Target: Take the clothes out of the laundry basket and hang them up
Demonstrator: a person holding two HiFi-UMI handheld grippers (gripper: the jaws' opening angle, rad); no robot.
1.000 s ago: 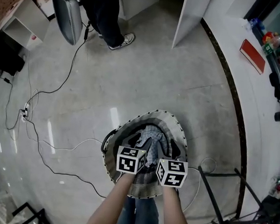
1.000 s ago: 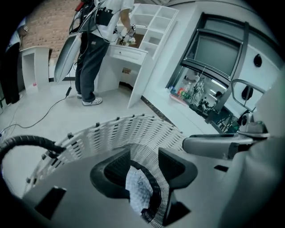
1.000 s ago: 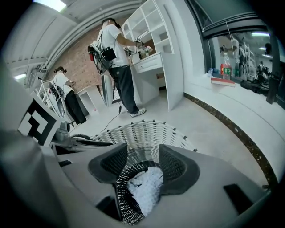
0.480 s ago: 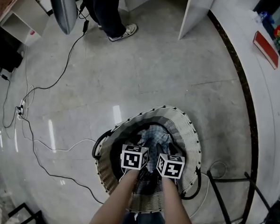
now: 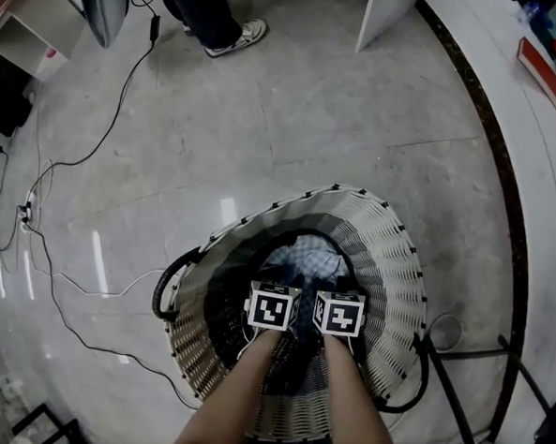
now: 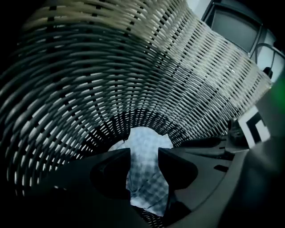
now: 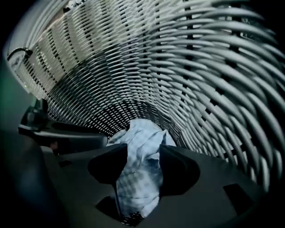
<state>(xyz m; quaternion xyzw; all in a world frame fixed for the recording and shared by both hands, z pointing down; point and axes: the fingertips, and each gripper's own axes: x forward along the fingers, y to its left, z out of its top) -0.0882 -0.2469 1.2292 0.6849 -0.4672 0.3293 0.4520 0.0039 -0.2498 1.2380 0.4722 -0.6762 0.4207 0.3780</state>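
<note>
At the pick-up step, I held the left gripper (image 6: 144, 156) and right gripper (image 7: 143, 153) inside the laundry basket (image 5: 388, 261), jaws wide and empty over the checked garment (image 5: 308, 260) at its bottom, which I judged needed clamping next.

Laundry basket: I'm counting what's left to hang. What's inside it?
A crumpled light blue checked cloth lies at the bottom of the white and grey wicker basket, left gripper and right gripper open over it. Anything under it is covered.

Basket wall (image 5: 399, 263) all rnd; top open.
</note>
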